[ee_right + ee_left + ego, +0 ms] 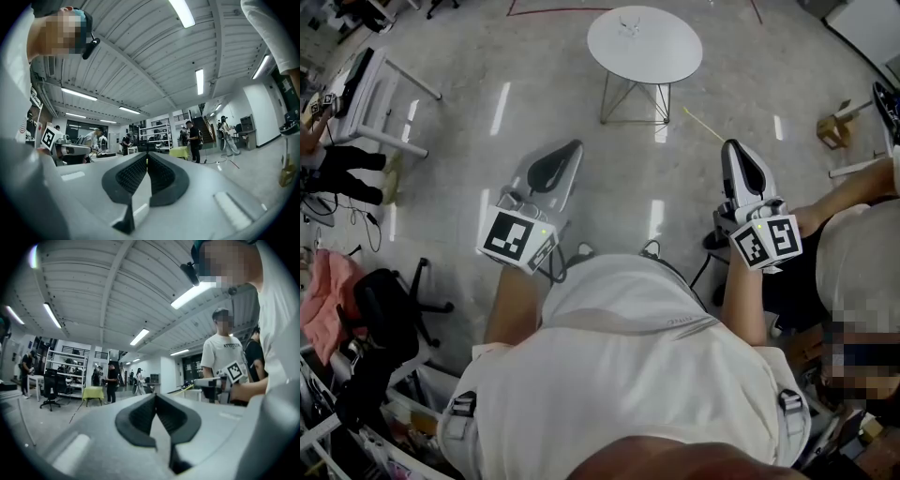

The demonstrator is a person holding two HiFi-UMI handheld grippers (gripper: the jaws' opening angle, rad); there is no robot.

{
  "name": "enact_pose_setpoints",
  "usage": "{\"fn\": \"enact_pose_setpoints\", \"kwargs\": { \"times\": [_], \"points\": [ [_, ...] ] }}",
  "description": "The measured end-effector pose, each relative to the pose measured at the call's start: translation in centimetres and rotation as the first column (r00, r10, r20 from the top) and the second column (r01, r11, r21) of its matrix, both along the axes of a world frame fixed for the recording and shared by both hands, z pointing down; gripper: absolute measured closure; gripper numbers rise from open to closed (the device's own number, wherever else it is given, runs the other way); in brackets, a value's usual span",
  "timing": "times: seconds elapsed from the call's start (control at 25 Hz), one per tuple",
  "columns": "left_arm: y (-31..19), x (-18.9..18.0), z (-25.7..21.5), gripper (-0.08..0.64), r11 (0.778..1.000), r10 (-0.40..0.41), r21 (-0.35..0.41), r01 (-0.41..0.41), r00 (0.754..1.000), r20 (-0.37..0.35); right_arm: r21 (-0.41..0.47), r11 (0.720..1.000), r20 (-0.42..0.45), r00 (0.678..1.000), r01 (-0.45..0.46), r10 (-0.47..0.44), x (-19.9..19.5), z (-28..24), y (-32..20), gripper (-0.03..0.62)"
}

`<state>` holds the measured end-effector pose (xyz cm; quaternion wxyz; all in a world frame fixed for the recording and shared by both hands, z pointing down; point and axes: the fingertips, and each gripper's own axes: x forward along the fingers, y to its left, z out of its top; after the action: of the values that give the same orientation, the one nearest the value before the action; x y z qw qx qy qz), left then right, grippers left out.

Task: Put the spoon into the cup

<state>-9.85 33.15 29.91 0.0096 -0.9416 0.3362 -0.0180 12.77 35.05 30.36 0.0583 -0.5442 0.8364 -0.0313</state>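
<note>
A small clear cup [628, 22] stands on a round white table [666, 52] some way ahead of me on the floor. No spoon shows in any view. My left gripper [566, 148] is held level at waist height, jaws shut with nothing between them; its own view shows the pads meeting at its tip [155, 397]. My right gripper [732, 148] is held level alongside, also shut and empty, pads together [147, 157]. Both point toward the table and are well short of it.
A white desk [373, 94] stands at the left, a black office chair [394, 309] by my left side. A wooden block [835, 126] lies at the right. Another person [862, 253] stands close on my right. Several people and shelves are far off.
</note>
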Motion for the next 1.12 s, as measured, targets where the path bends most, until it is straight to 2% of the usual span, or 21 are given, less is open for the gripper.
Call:
{"fn": "enact_pose_setpoints", "kwargs": {
  "times": [0.36, 0.52, 0.96, 1.12],
  "points": [
    [-1.1, -1.4, 0.5, 0.558, 1.0, 0.015, -0.012, -0.015, 1.0, 0.011, -0.004, 1.0, -0.025, 1.0, -0.009, 0.009, -1.7, 0.0, -1.3, 0.581],
    [-1.8, -2.5, 1.0, 0.558, 0.999, 0.027, -0.021, -0.027, 1.0, 0.011, 0.014, 1.0, -0.003, 1.0, -0.005, 0.005, -2.8, -0.2, -1.9, 0.581],
    [-5.7, -9.2, 2.8, 0.558, 0.998, 0.054, -0.039, -0.054, 0.998, 0.01, 0.018, 1.0, 0.002, 1.0, -0.011, 0.011, -10.0, 0.8, -6.0, 0.58],
    [-8.5, -9.3, 3.9, 0.558, 0.997, 0.064, -0.053, -0.064, 0.998, 0.003, -0.003, 1.0, -0.019, 1.0, 0.004, -0.005, -10.9, 1.7, -8.6, 0.58]
  ]
}}
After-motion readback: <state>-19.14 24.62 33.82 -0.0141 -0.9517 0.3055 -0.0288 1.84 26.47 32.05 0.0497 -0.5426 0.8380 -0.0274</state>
